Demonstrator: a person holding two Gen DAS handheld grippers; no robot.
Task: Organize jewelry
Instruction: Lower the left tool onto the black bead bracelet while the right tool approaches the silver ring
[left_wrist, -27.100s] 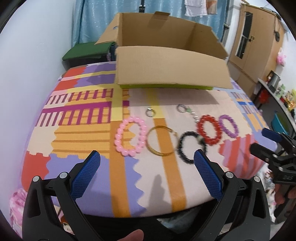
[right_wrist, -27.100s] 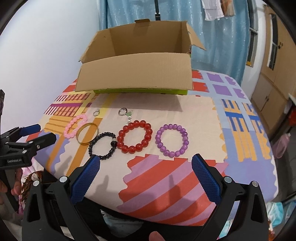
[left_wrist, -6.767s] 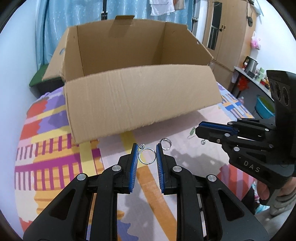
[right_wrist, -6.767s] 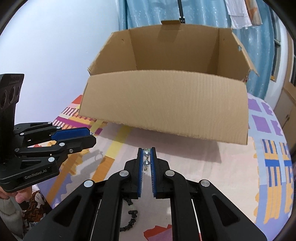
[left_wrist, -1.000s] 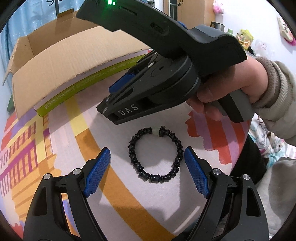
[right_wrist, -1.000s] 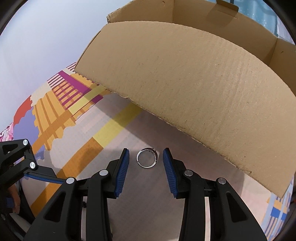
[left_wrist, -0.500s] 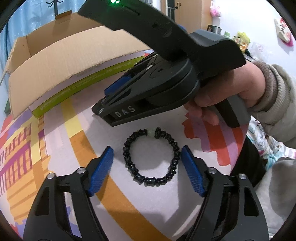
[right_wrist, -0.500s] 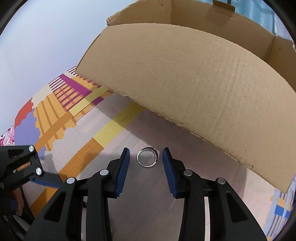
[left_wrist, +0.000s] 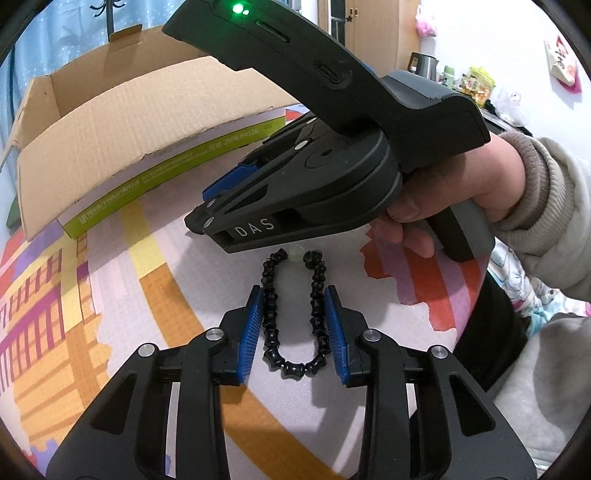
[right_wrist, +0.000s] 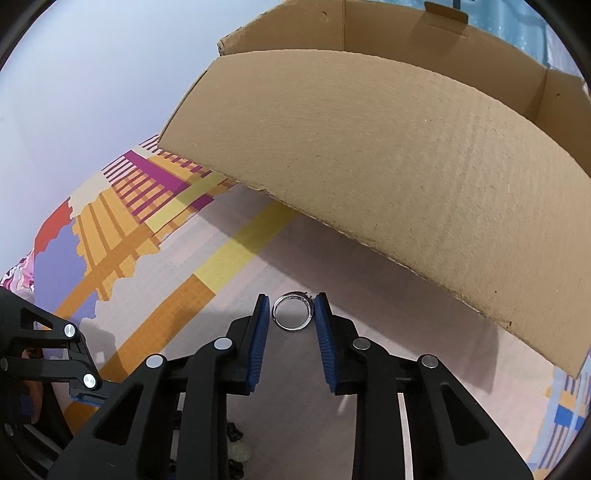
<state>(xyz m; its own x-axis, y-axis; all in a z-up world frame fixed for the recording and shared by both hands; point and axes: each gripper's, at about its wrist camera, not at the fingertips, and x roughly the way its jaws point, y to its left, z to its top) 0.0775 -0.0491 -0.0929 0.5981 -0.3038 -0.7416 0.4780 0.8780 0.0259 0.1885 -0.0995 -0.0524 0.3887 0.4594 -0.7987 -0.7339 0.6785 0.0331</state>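
A black beaded bracelet (left_wrist: 291, 317) lies on the patterned cloth, squeezed into a narrow loop between the blue pads of my left gripper (left_wrist: 293, 301), which is shut on it. A small silver ring (right_wrist: 292, 311) lies on the cloth between the pads of my right gripper (right_wrist: 291, 308); the pads touch its sides. The right gripper's body (left_wrist: 314, 162) crosses just above the bracelet in the left wrist view. The open cardboard box (right_wrist: 388, 155) stands right behind the ring.
The box's front flap (left_wrist: 122, 147) hangs over the cloth towards both grippers. The patterned cloth (right_wrist: 155, 236) covers the table, with a white wall on the left. The left gripper's frame (right_wrist: 44, 354) shows at the right wrist view's lower left.
My left gripper has closed on the black bracelet, pressing it from a round ring into a narrow loop. My right gripper's pads have closed in onto the silver ring.
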